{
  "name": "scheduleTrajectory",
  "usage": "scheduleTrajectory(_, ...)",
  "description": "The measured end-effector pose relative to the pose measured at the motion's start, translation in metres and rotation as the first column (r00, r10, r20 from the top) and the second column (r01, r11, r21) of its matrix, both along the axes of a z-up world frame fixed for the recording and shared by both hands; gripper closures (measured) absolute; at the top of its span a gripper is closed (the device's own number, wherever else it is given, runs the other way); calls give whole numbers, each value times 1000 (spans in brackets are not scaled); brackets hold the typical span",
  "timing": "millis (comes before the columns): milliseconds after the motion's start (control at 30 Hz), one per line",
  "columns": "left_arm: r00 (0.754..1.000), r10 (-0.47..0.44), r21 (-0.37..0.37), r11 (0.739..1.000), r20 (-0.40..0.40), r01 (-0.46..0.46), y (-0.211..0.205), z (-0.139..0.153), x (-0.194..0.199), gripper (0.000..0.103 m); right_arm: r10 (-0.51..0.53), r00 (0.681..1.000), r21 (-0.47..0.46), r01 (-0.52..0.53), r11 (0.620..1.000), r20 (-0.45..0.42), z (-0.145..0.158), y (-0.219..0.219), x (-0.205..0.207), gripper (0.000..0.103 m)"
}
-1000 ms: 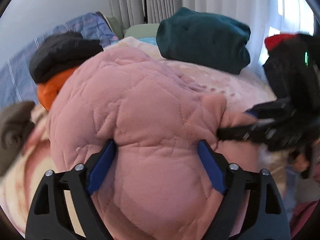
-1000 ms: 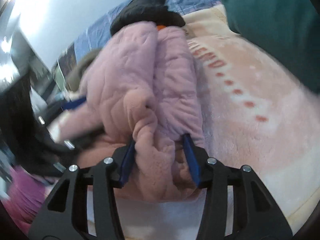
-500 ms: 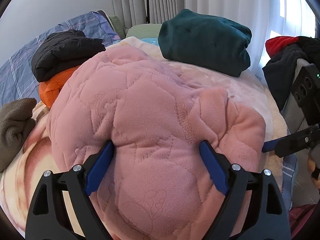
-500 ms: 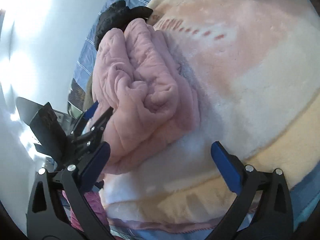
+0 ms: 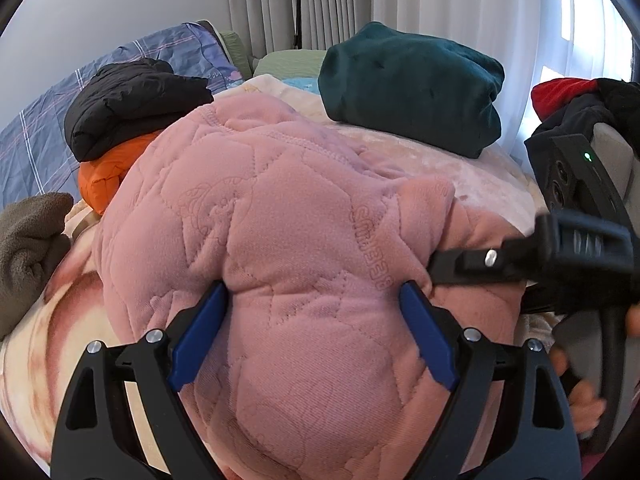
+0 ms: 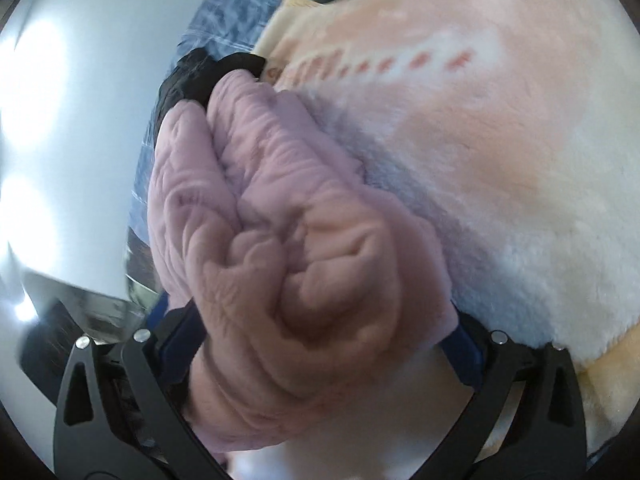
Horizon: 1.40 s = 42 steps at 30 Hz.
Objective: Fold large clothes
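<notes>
A thick pink quilted fleece garment (image 5: 280, 240) lies bundled on the bed blanket (image 5: 492, 176). My left gripper (image 5: 312, 328) has its blue pads pressed wide apart into the near bulge of the garment. My right gripper (image 6: 320, 344) straddles the rolled end of the same garment (image 6: 288, 248), its pads wide apart on either side. The right gripper also shows in the left wrist view (image 5: 540, 256), at the garment's right edge.
A folded dark green garment (image 5: 412, 84) sits at the back of the bed. A black jacket (image 5: 132, 104) lies on an orange one (image 5: 108, 180) at the left. A grey-brown fleece (image 5: 28, 248) is at the far left. Dark and red clothes (image 5: 576, 104) hang at the right.
The right gripper let go of the garment's end, pulled back with jaws wide, then came forward again around the rolled end. The left gripper has kept its place.
</notes>
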<state>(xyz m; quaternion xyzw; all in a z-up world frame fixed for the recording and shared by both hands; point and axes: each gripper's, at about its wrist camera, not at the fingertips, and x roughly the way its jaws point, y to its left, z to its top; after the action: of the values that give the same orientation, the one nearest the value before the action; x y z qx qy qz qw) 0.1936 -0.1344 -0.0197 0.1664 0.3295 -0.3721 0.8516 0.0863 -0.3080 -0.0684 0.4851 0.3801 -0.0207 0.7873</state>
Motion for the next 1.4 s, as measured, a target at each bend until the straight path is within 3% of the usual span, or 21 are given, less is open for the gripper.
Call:
scheduleTrajectory(167,999,-32,-42,999,-21,31,7,11,-4,10,39,999,-31,-39,999,24,-1,-1,-3,12)
scheduleTrajectory(300,990,-68,-255,966,-126,34,40,41,1,7,66,997,-23,-65,998,32,-6,-8,-3,13)
scheduleTrajectory(433,985,138,-308,937,-104,-164,78,51,32,1,82,996,-21,-81,997,40,-8,-8,-3,12)
scheduleTrajectory(500,964,201,-298,922,-176,-246,89,35,57,1,94,994,-23,-93,995,46,-9,-11,-10,12)
scheduleTrajectory(567,924,233,-254,915,-304,-314,93,7,84,1,105,993,-24,-104,994,50,-10,-11,-3,12)
scheduleTrajectory(700,861,105,-393,858,-497,-331,104,-23,115,1,121,991,-27,-120,992,58,-10,-11,-7,11)
scheduleTrajectory(867,819,11,-452,829,-574,-328,102,-38,143,1,126,990,-30,-124,992,58,-9,-11,-3,9)
scheduleTrajectory(1067,771,-27,-471,805,-637,-361,94,-57,166,1,120,991,-10,-120,993,59,-7,-9,2,2)
scheduleTrajectory(1100,772,-20,-467,807,-635,-363,93,-58,168,1,113,992,-10,-113,994,56,-7,-9,4,2)
scheduleTrajectory(1167,807,14,-449,825,-591,-343,84,-50,166,2,121,991,-37,-119,992,56,-5,-6,11,2)
scheduleTrajectory(1233,859,48,-431,850,-509,-303,73,-32,156,16,144,985,-95,-135,986,95,2,-2,12,17)
scheduleTrajectory(1300,888,69,-423,861,-455,-284,68,-14,150,26,187,971,-206,-154,966,148,20,5,9,37)
scheduleTrajectory(1400,932,87,-407,882,-352,-237,54,26,140,32,230,953,-261,-175,949,197,39,4,8,45)
